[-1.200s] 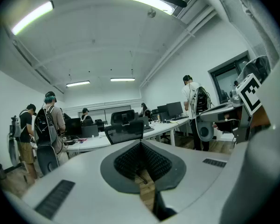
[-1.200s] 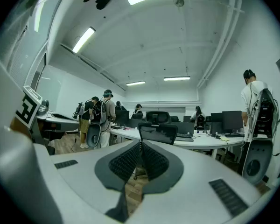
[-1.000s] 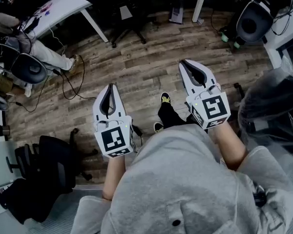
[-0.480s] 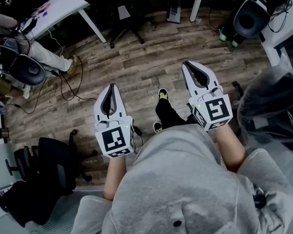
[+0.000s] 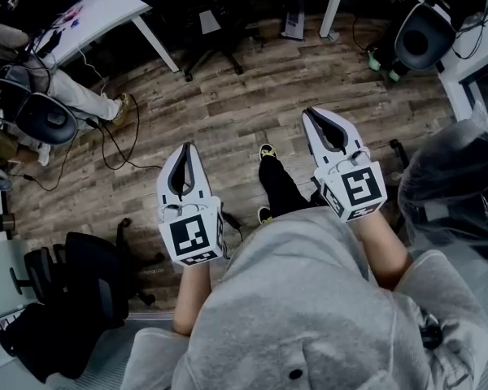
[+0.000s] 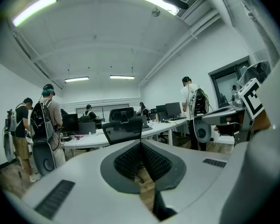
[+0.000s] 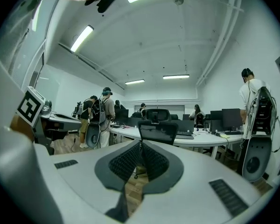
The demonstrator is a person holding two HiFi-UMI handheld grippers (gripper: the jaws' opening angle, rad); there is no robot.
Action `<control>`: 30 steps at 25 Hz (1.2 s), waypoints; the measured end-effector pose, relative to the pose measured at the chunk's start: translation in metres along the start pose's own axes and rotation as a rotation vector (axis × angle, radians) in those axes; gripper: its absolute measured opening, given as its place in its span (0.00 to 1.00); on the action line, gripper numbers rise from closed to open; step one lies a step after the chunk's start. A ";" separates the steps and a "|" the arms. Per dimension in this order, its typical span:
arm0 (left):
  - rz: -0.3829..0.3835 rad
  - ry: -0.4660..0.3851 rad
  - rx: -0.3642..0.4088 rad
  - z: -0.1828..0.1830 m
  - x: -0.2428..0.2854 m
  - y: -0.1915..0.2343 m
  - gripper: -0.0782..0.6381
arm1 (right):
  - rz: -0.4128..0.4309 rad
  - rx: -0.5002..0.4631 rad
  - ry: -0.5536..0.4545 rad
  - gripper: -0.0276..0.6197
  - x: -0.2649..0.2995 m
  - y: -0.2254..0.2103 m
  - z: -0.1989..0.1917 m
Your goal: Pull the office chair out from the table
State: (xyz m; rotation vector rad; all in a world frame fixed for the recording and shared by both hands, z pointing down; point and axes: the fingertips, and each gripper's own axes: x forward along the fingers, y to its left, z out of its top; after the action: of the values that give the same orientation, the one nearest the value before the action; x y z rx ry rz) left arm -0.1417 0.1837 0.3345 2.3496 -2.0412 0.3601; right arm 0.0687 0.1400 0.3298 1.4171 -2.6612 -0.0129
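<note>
Both tools empty: left gripper [image 5: 185, 149] and right gripper [image 5: 311, 114], jaws pressed together, held near level over the wood floor [image 5: 252, 96]. Office chair [image 5: 211, 31] at 12 o'clock, well apart, tucked under the white table [image 5: 118, 2]. Step in hand: approach (walk closer first), spread the jaws, take the backrest top squarely, pull straight back.

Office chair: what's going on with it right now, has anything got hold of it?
Not yet. A person stands on the wood floor, back from the desks, with a gripper in each hand. The left gripper and the right gripper are both shut and empty, and both point toward the office chair. The chair sits pushed in at the white table. Neither gripper touches it, so the pull has not started.
</note>
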 end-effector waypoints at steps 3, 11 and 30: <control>0.016 -0.002 -0.003 0.001 0.009 0.009 0.13 | 0.008 -0.007 0.003 0.10 0.013 -0.002 0.000; 0.032 -0.007 -0.005 0.005 0.037 0.019 0.13 | 0.035 -0.019 -0.003 0.10 0.050 -0.016 0.005; -0.016 0.050 0.037 0.020 0.198 0.037 0.13 | 0.039 0.071 0.047 0.10 0.179 -0.099 -0.014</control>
State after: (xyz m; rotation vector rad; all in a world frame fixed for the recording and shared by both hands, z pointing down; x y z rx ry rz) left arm -0.1503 -0.0183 0.3445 2.3502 -2.0105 0.4550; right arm 0.0534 -0.0623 0.3560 1.3676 -2.6754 0.1183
